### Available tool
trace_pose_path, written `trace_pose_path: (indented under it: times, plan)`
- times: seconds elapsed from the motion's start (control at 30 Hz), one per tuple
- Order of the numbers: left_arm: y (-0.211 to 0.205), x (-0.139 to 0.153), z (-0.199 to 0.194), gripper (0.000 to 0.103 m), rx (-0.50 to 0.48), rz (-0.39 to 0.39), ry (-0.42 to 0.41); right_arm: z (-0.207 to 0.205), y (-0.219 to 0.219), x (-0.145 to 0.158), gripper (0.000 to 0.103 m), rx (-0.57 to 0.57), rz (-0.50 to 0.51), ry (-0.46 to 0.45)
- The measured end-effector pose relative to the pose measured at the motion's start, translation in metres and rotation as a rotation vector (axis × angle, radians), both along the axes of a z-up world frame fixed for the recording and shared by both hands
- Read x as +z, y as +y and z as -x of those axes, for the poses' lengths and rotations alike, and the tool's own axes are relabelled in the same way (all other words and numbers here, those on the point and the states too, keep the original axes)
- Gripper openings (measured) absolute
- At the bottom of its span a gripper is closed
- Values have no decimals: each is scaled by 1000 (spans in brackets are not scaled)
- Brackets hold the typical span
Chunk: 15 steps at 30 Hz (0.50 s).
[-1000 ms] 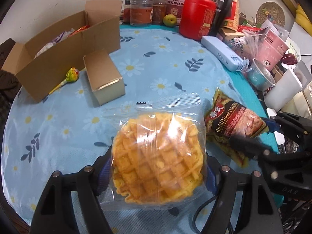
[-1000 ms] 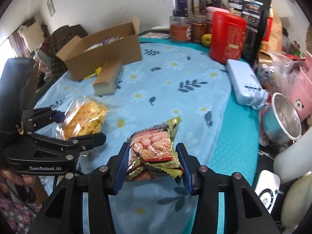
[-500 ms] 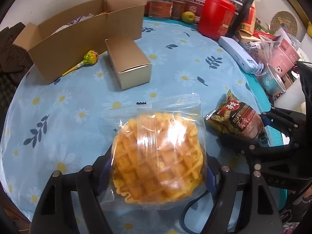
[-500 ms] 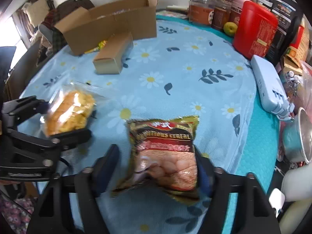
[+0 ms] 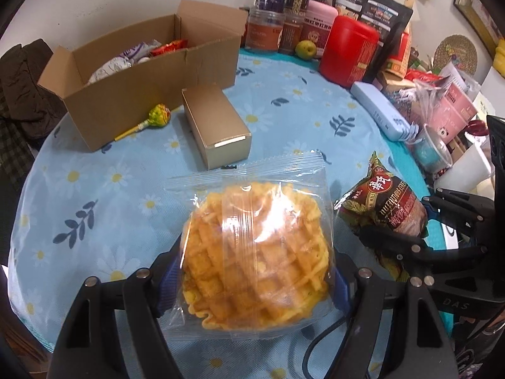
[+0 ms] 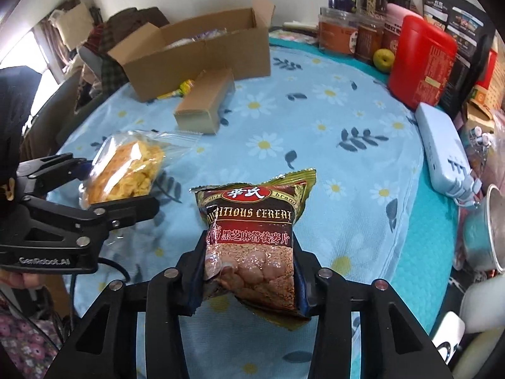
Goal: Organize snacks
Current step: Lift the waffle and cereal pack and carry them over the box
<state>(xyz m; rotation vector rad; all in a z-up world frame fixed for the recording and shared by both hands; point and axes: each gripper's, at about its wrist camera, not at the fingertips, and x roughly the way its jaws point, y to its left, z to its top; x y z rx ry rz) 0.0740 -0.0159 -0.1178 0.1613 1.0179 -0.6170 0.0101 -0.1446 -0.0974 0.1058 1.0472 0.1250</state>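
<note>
Now both hand-held grippers are loaded above the bench [image 5: 94, 195]: left hand-held gripper [image 5: 252, 279] clamps a waffle pack [image 5: 255, 252]; right hand-held gripper [image 6: 249, 281], jaws closing, squeezes a cereal bag [image 6: 252, 237]. Open cardboard box [image 5: 142, 79] sits at the far side w/ a lollipop [image 5: 157, 117] and a small gold box [image 5: 217, 129] in front.

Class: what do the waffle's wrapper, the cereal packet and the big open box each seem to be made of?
Waffle's wrapper: clear glossy plastic film; it glares and creases.
Cereal packet: printed shiny film, probably plastic or foil; crimped top.
Big open box: matt brown cardboard, seemingly corrugated; folded flaps.
</note>
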Motion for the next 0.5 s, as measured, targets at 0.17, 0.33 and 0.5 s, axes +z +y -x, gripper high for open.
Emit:
trace_pose_path:
  times: [0.17, 0.33, 0.5]
  plan:
    - [7, 20, -2, 76, 19, 31, -40, 0, 5, 22, 44, 20, -9, -64]
    - [16, 47, -6, 76, 51, 66, -103, -5, 8, 43, 44, 43, -22, -129]
    - [26, 75, -12, 77, 82, 94, -171, -13, 12, 66, 44, 73, -43, -197]
